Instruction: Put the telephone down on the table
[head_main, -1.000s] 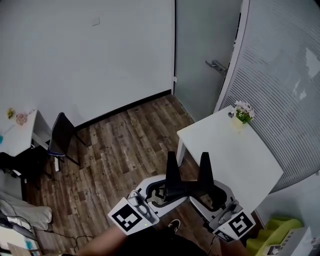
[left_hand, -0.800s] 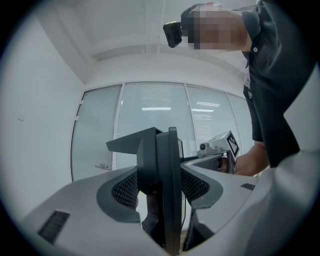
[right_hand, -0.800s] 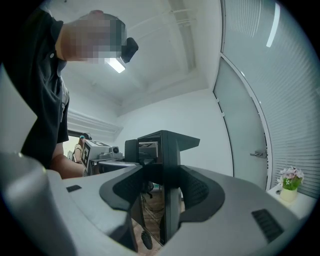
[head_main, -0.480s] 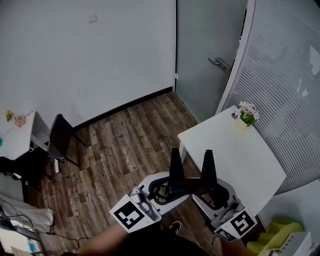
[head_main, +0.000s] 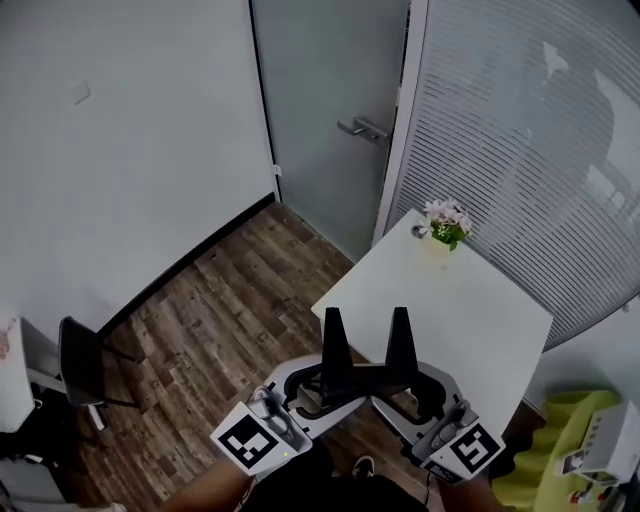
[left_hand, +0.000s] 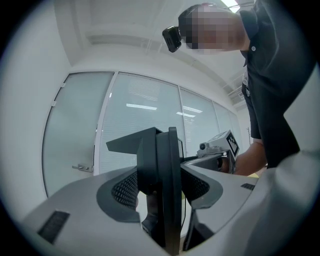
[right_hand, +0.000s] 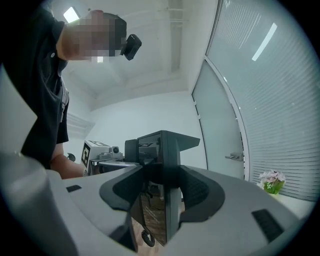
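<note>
The telephone (head_main: 362, 372) is a black unit with two upright prongs, held in the air between both grippers. My left gripper (head_main: 308, 385) clamps its left end and my right gripper (head_main: 425, 392) clamps its right end; the two face each other. In the left gripper view the telephone (left_hand: 167, 175) stands edge-on between the grey pads (left_hand: 120, 192). The right gripper view shows the telephone (right_hand: 165, 160) pressed between its pads, with a coiled cord (right_hand: 145, 238) hanging below. The white table (head_main: 470, 310) lies just ahead, its near edge under the telephone.
A small pot of flowers (head_main: 445, 224) stands at the table's far corner. Behind it are a glass wall with blinds and a door with a lever handle (head_main: 362, 128). A dark chair (head_main: 80, 365) is at the left, a yellow-green bin (head_main: 555, 445) at the lower right.
The view has swung right, so the door and table now sit ahead. Both grippers carried the telephone together toward the table's near edge, grip unchanged.
</note>
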